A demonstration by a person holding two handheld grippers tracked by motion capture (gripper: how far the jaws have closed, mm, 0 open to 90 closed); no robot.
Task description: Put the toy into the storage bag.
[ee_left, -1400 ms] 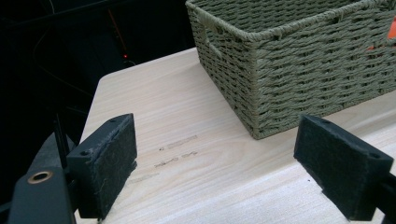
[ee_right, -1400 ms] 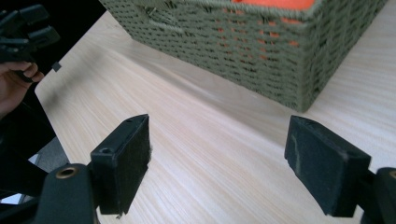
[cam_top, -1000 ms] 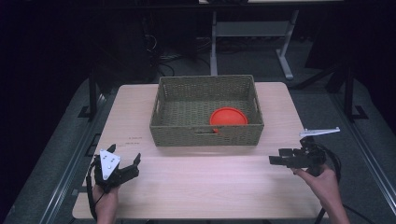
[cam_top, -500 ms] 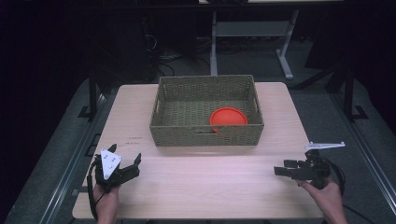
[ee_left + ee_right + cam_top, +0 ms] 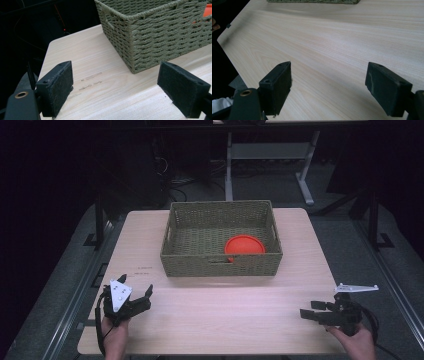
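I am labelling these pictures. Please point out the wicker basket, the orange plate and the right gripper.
wicker basket (image 5: 220, 266): high view, on its front wall.
orange plate (image 5: 244, 244): high view, on its middle.
right gripper (image 5: 309, 309): high view, between its open fingertips.

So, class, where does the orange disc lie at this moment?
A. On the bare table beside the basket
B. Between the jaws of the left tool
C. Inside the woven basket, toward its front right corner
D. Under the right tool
C: in the high view the orange disc lies inside the woven basket, near its front right corner, while the left tool and right tool stand open and empty over the table.
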